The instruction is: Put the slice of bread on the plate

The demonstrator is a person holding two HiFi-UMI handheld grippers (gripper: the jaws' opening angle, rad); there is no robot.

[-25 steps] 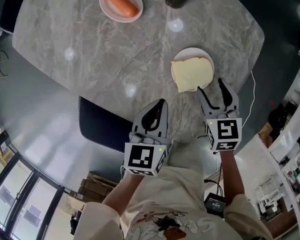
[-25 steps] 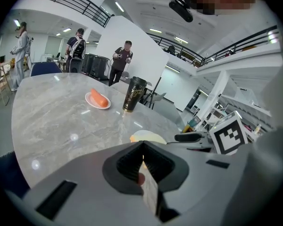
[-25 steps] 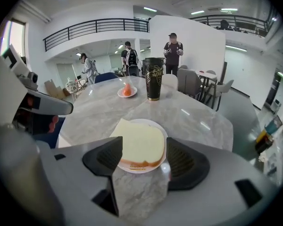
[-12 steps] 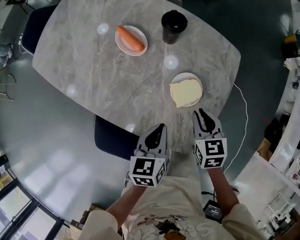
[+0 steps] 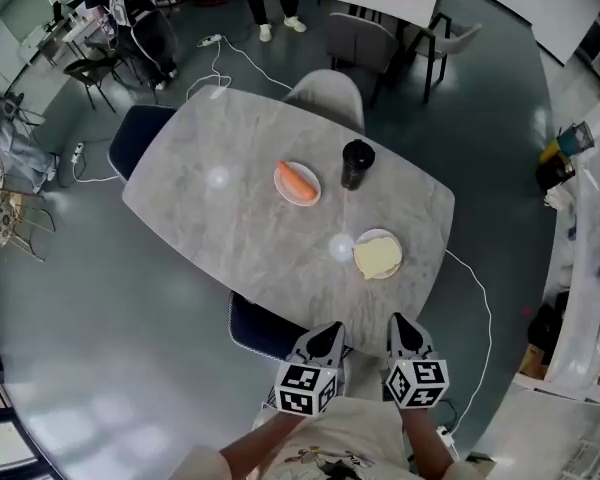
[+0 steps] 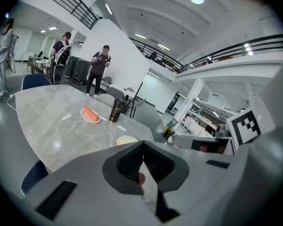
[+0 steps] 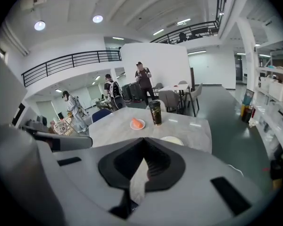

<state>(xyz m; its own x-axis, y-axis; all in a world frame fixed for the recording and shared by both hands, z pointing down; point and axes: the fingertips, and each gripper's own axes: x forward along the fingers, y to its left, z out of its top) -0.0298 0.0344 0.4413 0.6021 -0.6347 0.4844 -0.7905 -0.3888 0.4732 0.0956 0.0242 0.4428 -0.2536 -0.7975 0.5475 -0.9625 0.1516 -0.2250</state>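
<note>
Bread slice (image 5: 378,258) on plate (image 5: 376,233), well beyond right gripper (image 5: 402,320)

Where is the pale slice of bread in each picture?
Head view: pale slice of bread, right of centre, below the middle.
Left gripper view: bread left of middle, just above the jaws.
Right gripper view: bread right of middle, just above the jaws.
Shared landmark: tall dark cup beyond the bread.

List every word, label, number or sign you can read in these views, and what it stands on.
No readable text in any view.
The cubes on the left hand-held gripper and the right hand-held gripper: black-and-white square patterns only, no letters or digits.
The dark cup: any print is too small to read.
</note>
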